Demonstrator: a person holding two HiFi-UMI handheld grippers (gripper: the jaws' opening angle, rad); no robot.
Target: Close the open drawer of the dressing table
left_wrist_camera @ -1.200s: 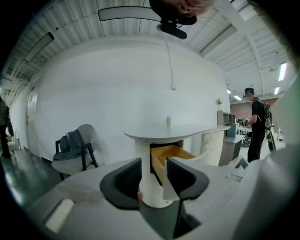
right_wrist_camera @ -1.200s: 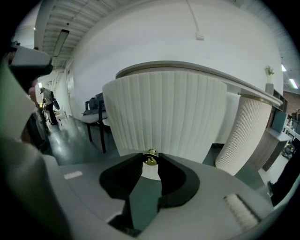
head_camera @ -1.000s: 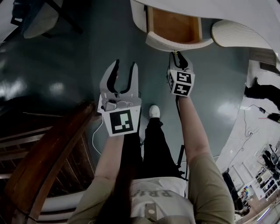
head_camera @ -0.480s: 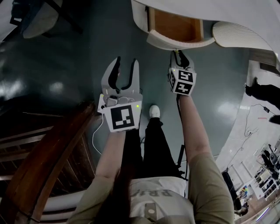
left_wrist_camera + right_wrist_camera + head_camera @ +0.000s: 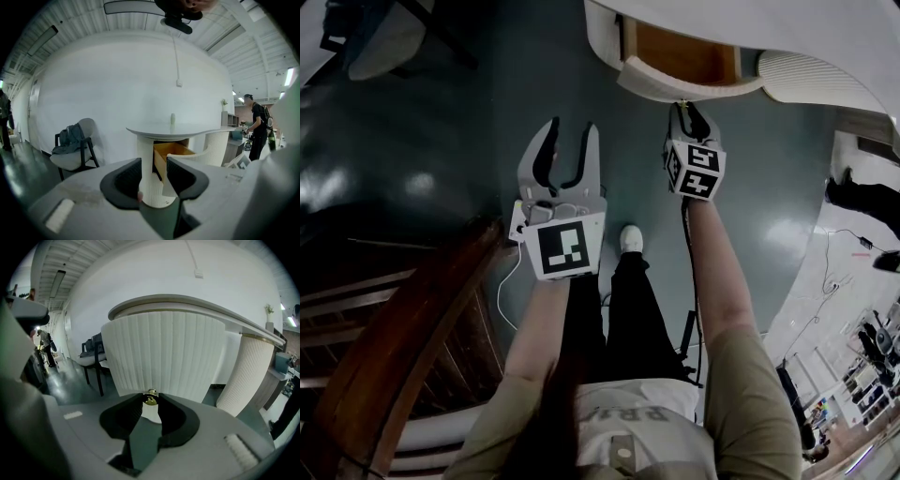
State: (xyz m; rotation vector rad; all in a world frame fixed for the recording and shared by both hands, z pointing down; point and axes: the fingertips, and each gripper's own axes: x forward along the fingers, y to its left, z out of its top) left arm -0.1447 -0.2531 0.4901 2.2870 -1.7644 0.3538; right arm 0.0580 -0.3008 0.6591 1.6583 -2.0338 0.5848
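1. Right tool is clenched on the brass knob at the drawer front.
2. The drawer stands pulled out from under the counter, its wood inside showing.
3. Left tool hangs released and empty over the floor, apart from the drawer.

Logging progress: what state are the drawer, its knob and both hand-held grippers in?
drawer: open, pulled out.
knob: pinched between the right jaws.
right hand-held gripper: shut on the knob.
left hand-held gripper: open, empty.
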